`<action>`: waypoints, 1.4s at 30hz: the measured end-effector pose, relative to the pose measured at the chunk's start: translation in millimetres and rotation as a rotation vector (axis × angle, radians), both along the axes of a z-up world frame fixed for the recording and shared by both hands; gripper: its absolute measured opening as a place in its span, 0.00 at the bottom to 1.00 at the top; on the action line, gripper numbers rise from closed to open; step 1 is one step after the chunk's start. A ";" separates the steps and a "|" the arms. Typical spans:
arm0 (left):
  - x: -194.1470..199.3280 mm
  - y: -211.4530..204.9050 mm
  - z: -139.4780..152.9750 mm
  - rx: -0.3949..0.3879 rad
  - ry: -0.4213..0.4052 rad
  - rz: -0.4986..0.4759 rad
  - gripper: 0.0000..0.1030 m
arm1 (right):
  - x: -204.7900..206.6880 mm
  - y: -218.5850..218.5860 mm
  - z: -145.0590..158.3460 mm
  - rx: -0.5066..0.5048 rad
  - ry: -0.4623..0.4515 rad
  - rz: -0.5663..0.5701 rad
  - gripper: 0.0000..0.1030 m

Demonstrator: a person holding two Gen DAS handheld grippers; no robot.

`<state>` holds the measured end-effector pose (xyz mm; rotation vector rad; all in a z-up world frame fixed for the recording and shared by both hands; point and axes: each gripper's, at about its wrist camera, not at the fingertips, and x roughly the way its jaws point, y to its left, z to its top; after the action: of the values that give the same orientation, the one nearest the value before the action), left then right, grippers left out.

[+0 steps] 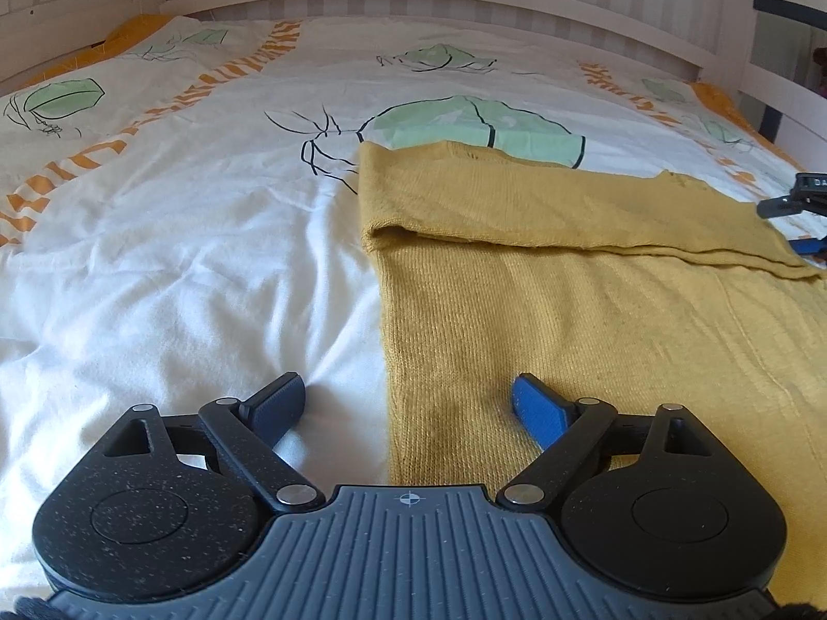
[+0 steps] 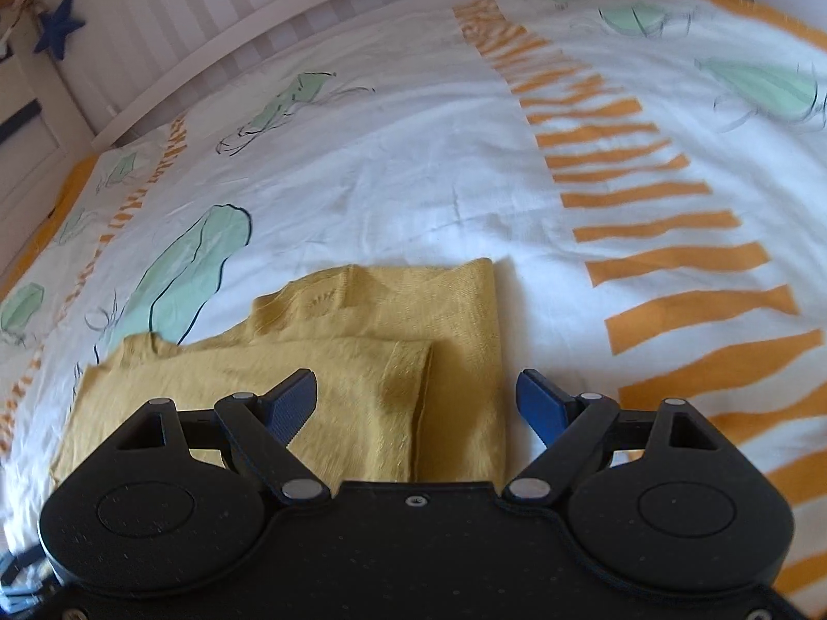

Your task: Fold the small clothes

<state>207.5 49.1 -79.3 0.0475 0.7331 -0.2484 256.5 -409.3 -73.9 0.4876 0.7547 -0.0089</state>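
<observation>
Item: yellow knit garment (image 1: 594,320), lying flat on the bed, one flap folded over its far part; the same garment (image 2: 362,361) is showing in the right wrist view with one layer resting on another.
Support: bed cover (image 1: 181,268), white with orange bars and green leaf prints, lying wrinkled beside the garment; the cover (image 2: 413,181) is spreading well past the garment's far and right edges.
Left gripper (image 1: 408,405): pointing forward and down over the near left edge of the garment; jaws standing spread wide, nothing between them being pinched.
Left gripper fingers: the left finger (image 1: 279,403) is hanging over bare cover, the right one (image 1: 540,411) over the knit; whether either is touching the cloth cannot be told.
Right gripper (image 2: 416,405): tilting downward over the garment's near right corner; jaws standing spread wide, gripping nothing.
Right gripper fingers: the left finger (image 2: 292,403) is sitting over the upper knit layer, the right one (image 2: 542,408) over white cover just beside the garment's edge.
Right gripper, from the left wrist view (image 1: 796,217): only a dark and blue part is showing at the picture's right edge, by the garment's far right end.
Surround: white bed rail (image 1: 413,0) curving behind the cover; blue star (image 2: 59,26) hanging at the far left.
Sharpness: right wrist view blurring slightly.
</observation>
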 end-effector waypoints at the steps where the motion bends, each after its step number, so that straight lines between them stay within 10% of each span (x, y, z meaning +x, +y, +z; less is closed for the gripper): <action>1: 0.0 0.4 -0.1 -0.002 -0.001 0.000 0.86 | 1.5 -2.4 -2.6 0.031 -0.010 0.001 0.85; 4: 0.2 1.1 -0.2 -0.005 -0.001 -0.001 0.86 | 3.3 -5.9 -6.8 0.099 -0.039 0.013 0.82; 9: 0.7 1.5 -0.6 -0.004 0.001 -0.004 0.88 | 7.8 -1.6 -9.4 0.080 -0.017 0.027 0.21; 14: 1.1 0.4 0.2 -0.007 0.001 -0.004 0.88 | 2.9 23.7 21.1 -0.194 -0.055 0.057 0.17; 21: 2.6 -0.8 0.0 -0.004 0.002 -0.005 0.88 | 16.5 20.1 1.7 -0.231 0.014 0.030 0.24; 26: 4.0 -1.1 0.3 -0.001 0.010 -0.006 0.88 | 1.0 5.4 6.6 -0.164 -0.013 -0.025 0.75; 42: -22.8 7.1 18.7 -0.023 0.147 -0.005 0.88 | -146.5 17.3 20.9 -0.025 0.068 0.023 0.82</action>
<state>184.7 56.2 -60.6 0.0095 0.8762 -0.2665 110.1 -391.9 -53.0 0.4563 0.8263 -0.0133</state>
